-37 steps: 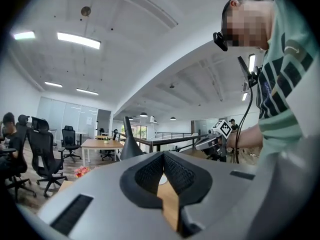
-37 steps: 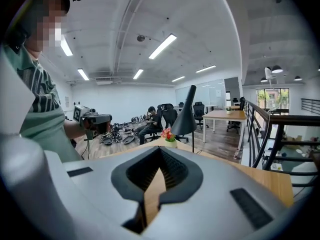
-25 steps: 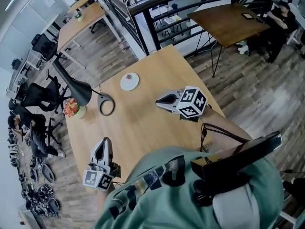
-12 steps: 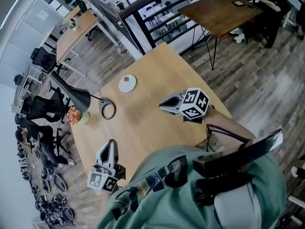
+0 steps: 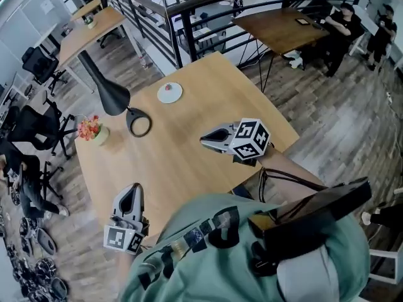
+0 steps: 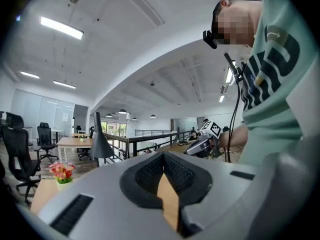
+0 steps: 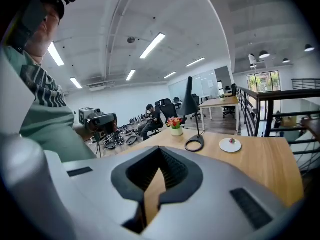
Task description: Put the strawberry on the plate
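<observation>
A small red strawberry [image 5: 168, 87] lies on a round white plate [image 5: 171, 97] at the far side of the wooden table [image 5: 189, 162]. The right gripper view shows the same strawberry [image 7: 232, 140] on the plate [image 7: 230, 145], well ahead of the jaws. My right gripper [image 5: 203, 141] hovers over the table's middle, shut and empty, pointing left. My left gripper [image 5: 131, 189] is at the near left edge, jaws closed on nothing. Its own view shows the left gripper [image 6: 163, 156] aimed level across the table towards the right gripper [image 6: 201, 146].
A black desk lamp [image 5: 111, 90] with a ring base [image 5: 139, 122] stands left of the plate. A small pot of flowers [image 5: 90, 129] sits at the left edge. A railing [image 5: 189, 5] and other tables [image 5: 283, 27] lie beyond. People sit in the background [image 7: 148, 115].
The head view has swung, so the table sits differently in the picture. Both grippers have shifted a little over the near part of the table, still shut. The strawberry stays on the plate.
</observation>
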`<state>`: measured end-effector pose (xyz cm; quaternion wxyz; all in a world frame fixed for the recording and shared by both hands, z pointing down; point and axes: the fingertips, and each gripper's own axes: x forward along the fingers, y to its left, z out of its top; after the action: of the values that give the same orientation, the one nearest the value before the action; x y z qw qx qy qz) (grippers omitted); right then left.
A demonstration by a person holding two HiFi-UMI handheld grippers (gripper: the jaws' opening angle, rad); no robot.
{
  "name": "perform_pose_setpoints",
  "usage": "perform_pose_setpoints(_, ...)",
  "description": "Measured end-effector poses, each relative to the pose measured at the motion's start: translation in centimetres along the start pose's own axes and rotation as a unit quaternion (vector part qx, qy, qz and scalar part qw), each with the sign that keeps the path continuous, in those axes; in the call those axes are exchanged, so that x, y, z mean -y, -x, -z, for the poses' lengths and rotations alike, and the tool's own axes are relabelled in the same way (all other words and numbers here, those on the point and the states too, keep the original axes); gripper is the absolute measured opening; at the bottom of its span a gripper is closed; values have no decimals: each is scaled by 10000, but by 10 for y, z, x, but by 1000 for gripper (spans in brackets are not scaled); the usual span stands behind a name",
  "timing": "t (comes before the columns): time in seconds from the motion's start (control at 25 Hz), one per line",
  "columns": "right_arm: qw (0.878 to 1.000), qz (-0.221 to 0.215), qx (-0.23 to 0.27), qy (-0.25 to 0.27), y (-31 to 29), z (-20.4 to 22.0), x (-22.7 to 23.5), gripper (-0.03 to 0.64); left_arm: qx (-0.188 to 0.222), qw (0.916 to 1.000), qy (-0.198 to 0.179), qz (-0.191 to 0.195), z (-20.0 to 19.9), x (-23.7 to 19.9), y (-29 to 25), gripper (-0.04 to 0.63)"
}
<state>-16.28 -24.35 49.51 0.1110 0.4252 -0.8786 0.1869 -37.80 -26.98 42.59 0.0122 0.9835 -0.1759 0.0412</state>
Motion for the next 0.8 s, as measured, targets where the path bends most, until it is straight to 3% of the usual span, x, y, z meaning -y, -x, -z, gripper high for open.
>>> perform_pose_setpoints(0.28, 9997, -79, -40, 206, -15, -29, -28, 8, 232, 9992, 175, -285, -1, -29, 40, 5)
perform_pose_setpoints(0.44, 9992, -259, 114, 287, -3, -36, -17, 8, 228, 9984, 13, -518, -17, -12, 37, 5)
perform_pose_setpoints(0.64, 9980, -496, 318, 216, 34, -35, 13, 8, 294, 9962, 388, -726, -18, 27, 7, 5)
perform_pose_setpoints(0.8, 9971, -654, 309, 246, 59, -23, 38, 8, 259, 9961, 433, -722, -20, 54, -33, 5)
